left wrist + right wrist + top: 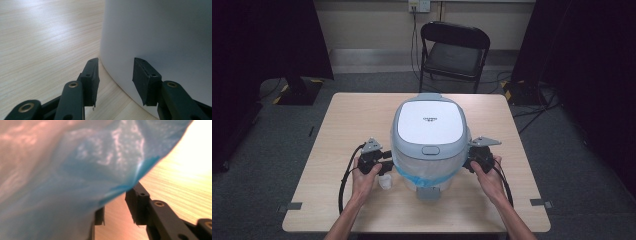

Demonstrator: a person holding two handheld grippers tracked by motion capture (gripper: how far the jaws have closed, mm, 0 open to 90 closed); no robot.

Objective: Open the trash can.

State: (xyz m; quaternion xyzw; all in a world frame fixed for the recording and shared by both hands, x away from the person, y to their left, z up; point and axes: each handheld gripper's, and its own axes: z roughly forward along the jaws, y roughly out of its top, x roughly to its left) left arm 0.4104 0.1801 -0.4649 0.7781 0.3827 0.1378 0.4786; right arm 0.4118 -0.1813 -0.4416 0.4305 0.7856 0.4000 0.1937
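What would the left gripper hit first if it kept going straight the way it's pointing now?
Most likely the white bin's side wall. The left gripper has its jaws open with nothing between them, and the wall curves across right ahead of the right-hand jaw, though the exact gap is hard to judge.

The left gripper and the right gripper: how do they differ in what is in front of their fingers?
The left gripper faces the smooth white wall of the bin, while the right gripper faces the blue plastic bag. The left gripper's fingers are both in plain sight; the bag hangs over one finger of the right gripper. Both stand apart with nothing pressed between them, low over the wooden table.
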